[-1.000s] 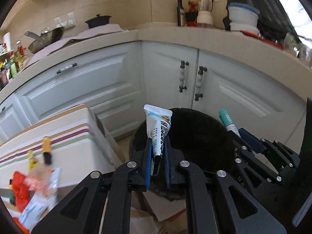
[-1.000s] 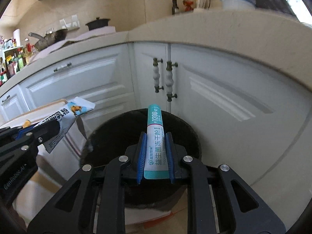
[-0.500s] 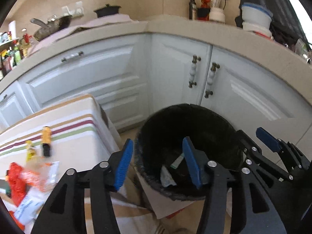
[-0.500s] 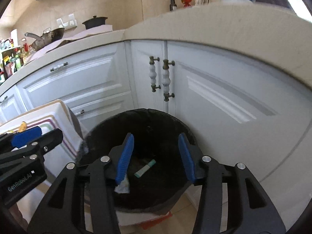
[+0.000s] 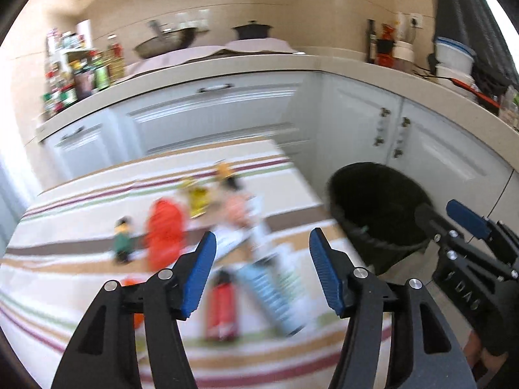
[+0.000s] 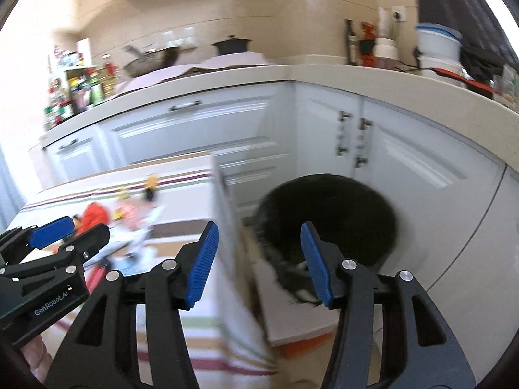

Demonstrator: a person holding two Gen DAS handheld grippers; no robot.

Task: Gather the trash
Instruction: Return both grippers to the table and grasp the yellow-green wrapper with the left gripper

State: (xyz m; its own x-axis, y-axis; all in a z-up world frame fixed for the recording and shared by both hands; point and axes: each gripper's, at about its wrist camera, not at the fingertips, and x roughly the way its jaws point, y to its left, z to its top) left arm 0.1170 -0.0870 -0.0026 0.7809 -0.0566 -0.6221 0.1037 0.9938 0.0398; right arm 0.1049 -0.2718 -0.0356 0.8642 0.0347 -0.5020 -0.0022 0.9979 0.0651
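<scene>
With both sets of fingers spread and nothing between them, I see my left gripper [image 5: 262,272] over the striped worktop [image 5: 65,278], where blurred trash [image 5: 165,233] lies scattered. My right gripper [image 6: 259,259] hangs at the worktop's edge, the black bin [image 6: 327,217] on the floor just beside it.

Bin [image 6: 327,214] mouth unobstructed; litter [image 5: 227,259] crowds striped tabletop [image 5: 65,291].
</scene>
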